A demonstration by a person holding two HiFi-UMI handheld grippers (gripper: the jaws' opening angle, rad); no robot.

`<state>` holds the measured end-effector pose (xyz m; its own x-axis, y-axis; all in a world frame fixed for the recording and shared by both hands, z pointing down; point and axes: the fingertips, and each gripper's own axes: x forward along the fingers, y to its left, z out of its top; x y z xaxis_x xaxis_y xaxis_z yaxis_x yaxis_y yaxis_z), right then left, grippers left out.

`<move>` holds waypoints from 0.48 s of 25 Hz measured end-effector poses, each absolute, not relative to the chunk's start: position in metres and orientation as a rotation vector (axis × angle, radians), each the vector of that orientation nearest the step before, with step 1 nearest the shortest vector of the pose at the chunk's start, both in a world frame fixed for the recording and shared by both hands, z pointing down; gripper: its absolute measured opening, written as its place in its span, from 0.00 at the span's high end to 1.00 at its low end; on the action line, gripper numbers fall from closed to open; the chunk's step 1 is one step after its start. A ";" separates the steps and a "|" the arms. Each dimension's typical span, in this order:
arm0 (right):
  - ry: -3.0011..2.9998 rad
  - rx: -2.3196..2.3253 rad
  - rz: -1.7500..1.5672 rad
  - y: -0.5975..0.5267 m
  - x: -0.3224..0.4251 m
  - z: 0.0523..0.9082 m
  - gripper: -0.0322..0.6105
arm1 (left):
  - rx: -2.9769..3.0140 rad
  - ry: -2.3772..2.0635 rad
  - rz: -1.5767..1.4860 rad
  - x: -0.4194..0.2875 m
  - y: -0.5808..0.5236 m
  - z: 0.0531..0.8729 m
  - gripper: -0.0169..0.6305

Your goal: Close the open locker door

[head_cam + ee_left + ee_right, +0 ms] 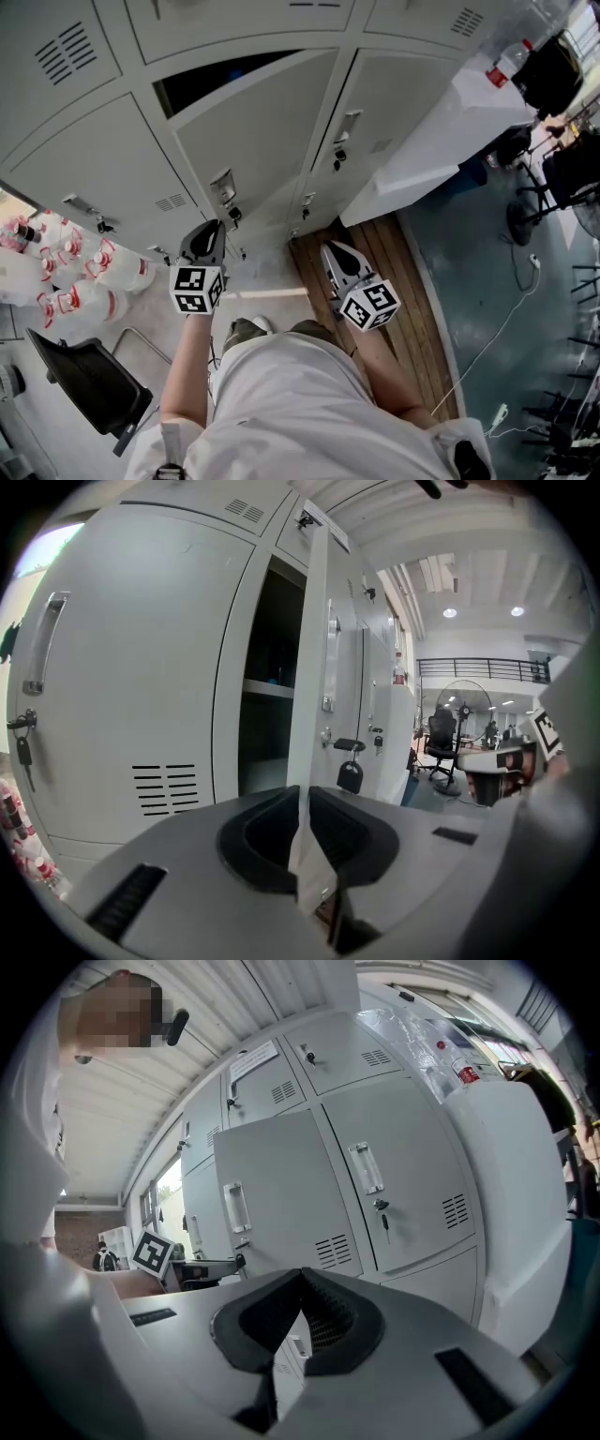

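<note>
The open locker door (253, 141) stands ajar in the middle of the grey locker bank, with a dark gap (225, 80) along its top. My left gripper (208, 230) is at the door's free edge, just below its handle (222, 187). In the left gripper view the thin door edge (309, 667) runs straight between the jaws of the left gripper (305, 794), which pinch it. My right gripper (336, 248) hangs apart to the right, in front of the neighbouring closed locker. The right gripper (302, 1274) has its tips together with nothing between them, and faces the door's front (272, 1194).
Several water bottles (84, 272) lie on the floor at the left, by a black chair (84, 375). A white covered table (441, 131) stands right of the lockers above a wooden floor strip (394, 281). Keys hang from neighbouring locks (382, 1218), and a padlock (350, 775) hangs further along.
</note>
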<state>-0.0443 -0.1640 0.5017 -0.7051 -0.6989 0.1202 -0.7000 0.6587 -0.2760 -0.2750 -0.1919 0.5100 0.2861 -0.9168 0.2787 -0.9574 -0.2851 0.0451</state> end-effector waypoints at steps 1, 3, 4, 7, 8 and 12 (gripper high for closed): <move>-2.857 1.207 0.478 -0.165 -0.047 0.502 0.94 | 2.351 -1.737 0.296 -0.277 -0.194 0.510 0.92; -2.855 1.214 0.479 -0.167 -0.053 0.502 0.94 | 2.358 -1.732 0.297 -0.282 -0.198 0.510 0.92; -2.855 1.218 0.479 -0.168 -0.055 0.502 0.94 | 2.361 -1.730 0.296 -0.284 -0.201 0.509 0.92; -2.849 1.228 0.477 -0.171 -0.062 0.503 0.94 | 2.365 -1.730 0.292 -0.291 -0.208 0.509 0.92; -2.846 1.232 0.479 -0.171 -0.064 0.504 0.94 | 2.365 -1.729 0.291 -0.294 -0.211 0.509 0.92; -2.829 1.257 0.487 -0.174 -0.067 0.507 0.94 | 2.369 -1.720 0.284 -0.301 -0.220 0.509 0.92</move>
